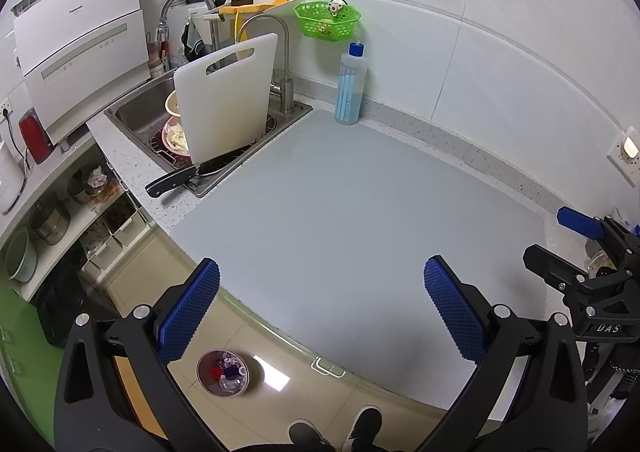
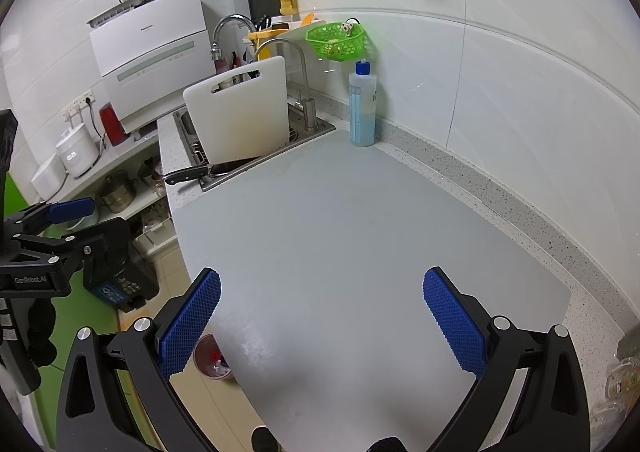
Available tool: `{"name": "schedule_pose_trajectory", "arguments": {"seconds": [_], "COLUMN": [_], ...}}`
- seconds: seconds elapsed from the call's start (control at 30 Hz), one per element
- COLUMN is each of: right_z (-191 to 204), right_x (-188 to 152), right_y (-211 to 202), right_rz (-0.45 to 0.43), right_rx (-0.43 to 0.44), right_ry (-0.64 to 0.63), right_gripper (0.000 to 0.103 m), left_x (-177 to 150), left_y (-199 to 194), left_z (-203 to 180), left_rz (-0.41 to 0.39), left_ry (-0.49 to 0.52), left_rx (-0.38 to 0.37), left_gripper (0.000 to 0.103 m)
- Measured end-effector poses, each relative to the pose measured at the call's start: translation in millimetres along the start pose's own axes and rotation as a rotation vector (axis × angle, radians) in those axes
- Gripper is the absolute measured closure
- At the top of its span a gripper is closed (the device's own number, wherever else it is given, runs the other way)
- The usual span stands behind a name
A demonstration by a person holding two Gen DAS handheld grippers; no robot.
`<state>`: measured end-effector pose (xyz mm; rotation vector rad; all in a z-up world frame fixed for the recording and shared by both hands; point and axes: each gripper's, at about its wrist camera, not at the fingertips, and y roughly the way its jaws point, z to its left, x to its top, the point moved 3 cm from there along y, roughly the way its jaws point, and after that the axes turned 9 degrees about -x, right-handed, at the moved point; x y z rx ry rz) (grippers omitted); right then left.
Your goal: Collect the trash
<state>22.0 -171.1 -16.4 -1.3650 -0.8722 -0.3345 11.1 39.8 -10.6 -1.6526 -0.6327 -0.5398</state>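
Note:
A small round trash bin [image 1: 222, 372] stands on the floor below the counter edge, with red, dark and clear scraps inside; it also shows partly behind the counter in the right wrist view [image 2: 211, 360]. My left gripper [image 1: 320, 308] is open and empty, above the front edge of the grey mat [image 1: 360, 219]. My right gripper [image 2: 320, 312] is open and empty over the same mat [image 2: 340, 236]. The right gripper also shows at the left view's right edge [image 1: 592, 252], and the left gripper at the right view's left edge [image 2: 52, 228]. No loose trash shows on the mat.
A sink [image 1: 136, 115] at the back left holds a white cutting board [image 1: 226, 99], bowls and a black-handled knife [image 1: 172, 181]. A blue-capped bottle [image 1: 351, 85] stands by the wall under a green basket [image 1: 326, 19]. Clear plastic items [image 2: 620, 376] lie at the right.

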Motion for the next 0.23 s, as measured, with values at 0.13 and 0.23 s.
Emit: {"name": "schedule_pose_trajectory", "arguments": {"seconds": [0.13, 0.23], "right_z": [-0.5, -0.5], "right_x": [0.7, 0.7], "right_y": [0.3, 0.2], "right_rz": [0.001, 0.001], "right_rx": [0.000, -0.001], "right_ry": [0.001, 0.002], "right_gripper": [0.006, 0.006], "left_x": [-0.3, 0.4], "left_y": [1.7, 3.7], "left_z": [1.2, 1.6], "left_rz": [0.003, 0.005], "left_ry": [-0.002, -0.002], "left_rx": [0.017, 0.019], "left_gripper": [0.003, 0.003]}}
